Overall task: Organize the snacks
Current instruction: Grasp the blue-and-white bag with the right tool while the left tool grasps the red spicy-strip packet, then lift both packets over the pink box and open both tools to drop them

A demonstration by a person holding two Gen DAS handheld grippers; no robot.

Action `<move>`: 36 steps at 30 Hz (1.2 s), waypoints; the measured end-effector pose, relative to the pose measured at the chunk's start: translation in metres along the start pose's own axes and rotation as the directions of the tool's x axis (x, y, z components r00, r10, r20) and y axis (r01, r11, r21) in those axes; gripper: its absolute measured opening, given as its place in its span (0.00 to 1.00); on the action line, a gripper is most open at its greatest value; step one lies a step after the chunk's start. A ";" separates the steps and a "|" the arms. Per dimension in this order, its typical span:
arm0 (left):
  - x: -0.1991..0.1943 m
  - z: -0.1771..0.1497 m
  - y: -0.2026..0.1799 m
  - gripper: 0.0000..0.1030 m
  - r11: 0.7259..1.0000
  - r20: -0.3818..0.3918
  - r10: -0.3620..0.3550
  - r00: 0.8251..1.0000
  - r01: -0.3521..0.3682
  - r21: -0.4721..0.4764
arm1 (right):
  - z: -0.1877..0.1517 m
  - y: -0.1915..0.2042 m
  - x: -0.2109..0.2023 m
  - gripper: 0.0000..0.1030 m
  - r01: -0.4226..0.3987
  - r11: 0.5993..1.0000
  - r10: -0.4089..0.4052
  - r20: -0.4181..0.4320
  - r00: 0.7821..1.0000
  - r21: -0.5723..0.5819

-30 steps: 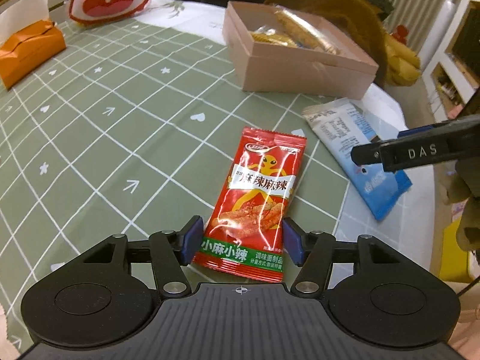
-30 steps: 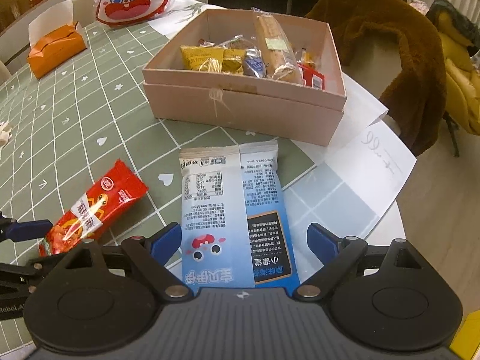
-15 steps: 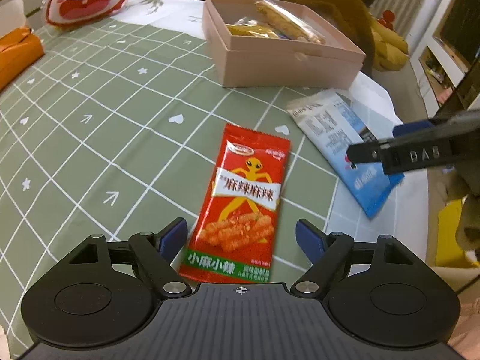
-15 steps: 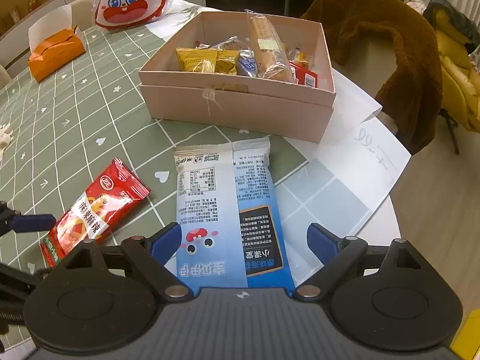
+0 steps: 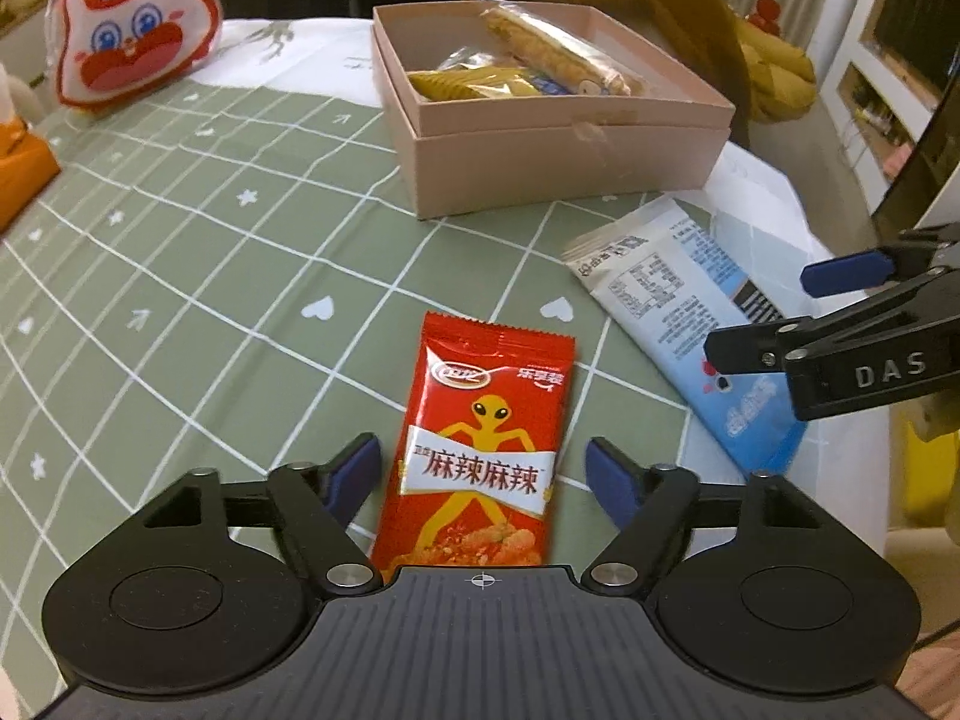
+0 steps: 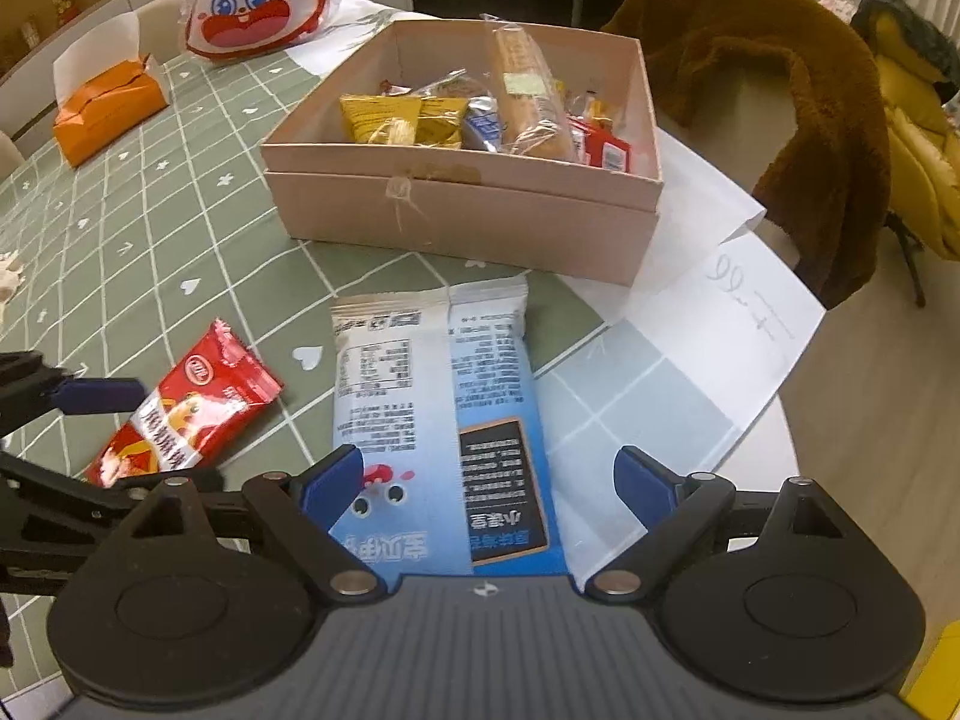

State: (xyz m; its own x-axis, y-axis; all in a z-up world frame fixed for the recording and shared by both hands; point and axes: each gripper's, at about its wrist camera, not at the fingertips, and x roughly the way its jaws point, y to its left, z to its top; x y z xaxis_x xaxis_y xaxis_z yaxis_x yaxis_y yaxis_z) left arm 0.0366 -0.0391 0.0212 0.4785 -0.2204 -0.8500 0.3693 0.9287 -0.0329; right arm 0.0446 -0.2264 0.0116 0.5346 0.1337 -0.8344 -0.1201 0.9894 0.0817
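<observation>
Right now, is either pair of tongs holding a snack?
Nothing held. Left tongs open around the red packet; right tongs open around the blue packet.

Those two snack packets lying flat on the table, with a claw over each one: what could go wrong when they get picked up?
1. The red packet and the blue and white packet lie flat, so the open left gripper and right gripper might slip off the slick film.
2. The packets lie close together, so the grippers could bump.
3. The pink box is already crowded; an added packet may sit high or slide out.
</observation>
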 end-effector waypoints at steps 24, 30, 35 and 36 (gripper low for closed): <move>-0.024 -0.029 0.014 0.57 0.993 0.007 0.049 0.999 -0.048 -0.105 | 0.004 0.032 0.026 0.89 0.008 0.992 -0.010 -0.019 1.000 -0.127; -0.021 -0.029 0.005 0.61 0.995 0.005 0.077 0.997 -0.076 -0.071 | -0.004 0.027 0.019 0.83 -0.027 0.995 0.024 -0.034 0.999 -0.100; -0.020 -0.030 0.001 0.65 0.993 0.009 0.092 0.996 -0.091 -0.073 | -0.010 0.029 0.010 0.79 -0.054 0.994 0.051 -0.030 0.998 -0.098; -0.020 -0.030 0.001 0.65 0.993 0.010 0.094 0.995 -0.093 -0.073 | -0.012 0.029 0.008 0.79 -0.057 0.994 0.054 -0.029 0.998 -0.098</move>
State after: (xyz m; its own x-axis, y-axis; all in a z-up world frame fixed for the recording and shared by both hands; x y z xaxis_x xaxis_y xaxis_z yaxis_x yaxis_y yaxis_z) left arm 0.0034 -0.0252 0.0219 0.5193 -0.1346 -0.8439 0.2637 0.9646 0.0083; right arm 0.0355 -0.1971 0.0014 0.5027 0.1853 -0.8444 -0.2312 0.9700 0.0751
